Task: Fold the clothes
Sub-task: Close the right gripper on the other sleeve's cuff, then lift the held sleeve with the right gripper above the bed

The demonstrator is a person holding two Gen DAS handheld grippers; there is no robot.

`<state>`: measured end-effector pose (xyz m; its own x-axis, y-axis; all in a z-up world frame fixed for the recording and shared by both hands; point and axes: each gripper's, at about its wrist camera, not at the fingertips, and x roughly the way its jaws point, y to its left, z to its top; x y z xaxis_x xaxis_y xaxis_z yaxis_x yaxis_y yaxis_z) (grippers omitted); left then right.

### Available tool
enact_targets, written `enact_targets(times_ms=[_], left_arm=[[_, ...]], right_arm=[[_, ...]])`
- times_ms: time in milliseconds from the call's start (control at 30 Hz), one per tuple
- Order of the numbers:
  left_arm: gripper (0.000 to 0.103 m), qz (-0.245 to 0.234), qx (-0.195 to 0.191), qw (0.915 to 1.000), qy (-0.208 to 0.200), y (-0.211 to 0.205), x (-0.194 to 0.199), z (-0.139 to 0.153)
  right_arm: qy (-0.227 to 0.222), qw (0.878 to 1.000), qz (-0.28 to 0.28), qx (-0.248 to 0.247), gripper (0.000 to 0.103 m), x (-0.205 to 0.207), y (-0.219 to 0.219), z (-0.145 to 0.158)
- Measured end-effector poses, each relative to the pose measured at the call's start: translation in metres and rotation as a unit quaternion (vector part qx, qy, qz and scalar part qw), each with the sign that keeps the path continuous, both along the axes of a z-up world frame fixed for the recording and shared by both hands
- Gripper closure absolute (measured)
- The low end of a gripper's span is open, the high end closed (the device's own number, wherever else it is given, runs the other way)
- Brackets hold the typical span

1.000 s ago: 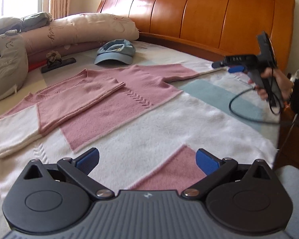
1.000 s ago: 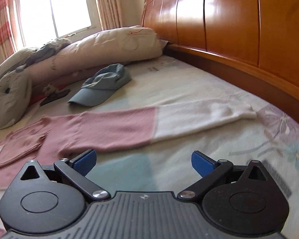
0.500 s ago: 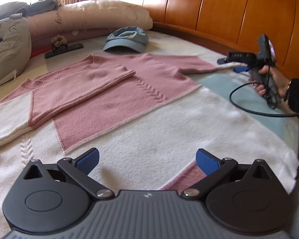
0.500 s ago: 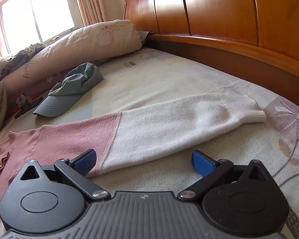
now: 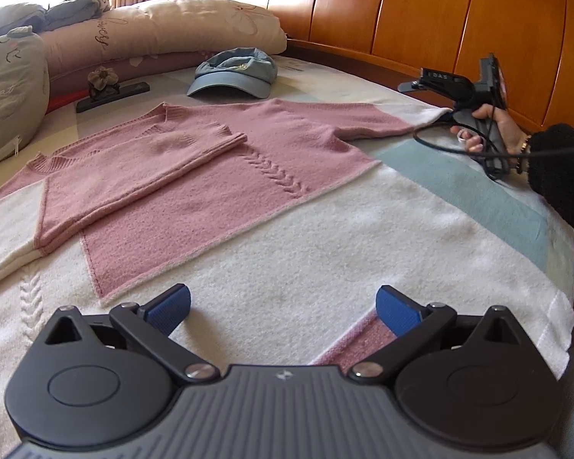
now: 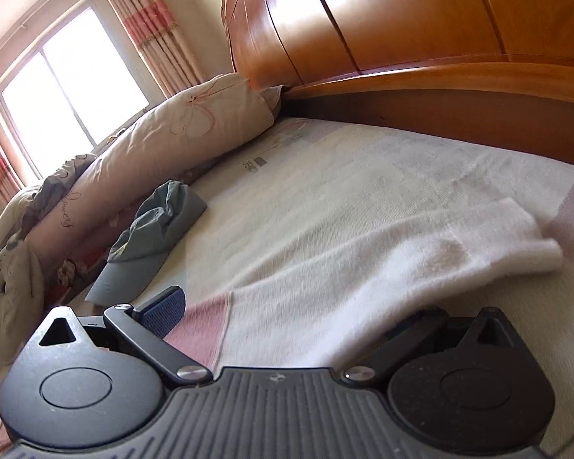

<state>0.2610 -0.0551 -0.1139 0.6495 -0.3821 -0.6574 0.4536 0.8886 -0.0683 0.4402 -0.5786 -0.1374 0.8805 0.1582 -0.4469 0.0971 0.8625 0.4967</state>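
A pink and white sweater [image 5: 218, 191] lies flat on the bed, with one sleeve folded across its chest. My left gripper [image 5: 283, 311] hovers open over the white lower part near the hem, holding nothing. The other sleeve [image 6: 363, 279] stretches toward the headboard and ends in a white cuff [image 6: 532, 244]. My right gripper [image 6: 287, 317], held by a hand [image 5: 493, 126], is tilted and open around this white sleeve. The left pad [image 6: 164, 311] shows beside the sleeve. The right fingertip is hidden under the fabric.
A blue cap [image 5: 233, 74] lies beyond the sweater's collar. Long pillows [image 5: 164, 26] and a grey cushion [image 5: 7, 88] line the far left. The wooden headboard [image 5: 440, 19] stands close behind the sleeve end. A black cable [image 5: 440, 145] trails from the right gripper. The bed edge [image 5: 562, 267] drops off at right.
The right gripper has dropped to the white sleeve and tilted, so the sleeve now lies between its fingers and covers the right one. The left gripper has moved forward over the sweater's lower part.
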Motion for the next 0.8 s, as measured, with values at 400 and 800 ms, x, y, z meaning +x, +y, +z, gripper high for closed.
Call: enact_targets(times_ms=[400,800], left_arm=[[0.001,0.013,0.0,0.9999,-0.004,0.007,-0.001,0.004],[0.001,0.019,-0.02,0.9994,-0.022,0.037,-0.02,0.026]], right_arm=[[-0.036,0.999,0.014,-0.023,0.0,0.011,0.013,0.015],[-0.055,0.997,0.055,-0.023,0.0,0.005,0.067,0.073]])
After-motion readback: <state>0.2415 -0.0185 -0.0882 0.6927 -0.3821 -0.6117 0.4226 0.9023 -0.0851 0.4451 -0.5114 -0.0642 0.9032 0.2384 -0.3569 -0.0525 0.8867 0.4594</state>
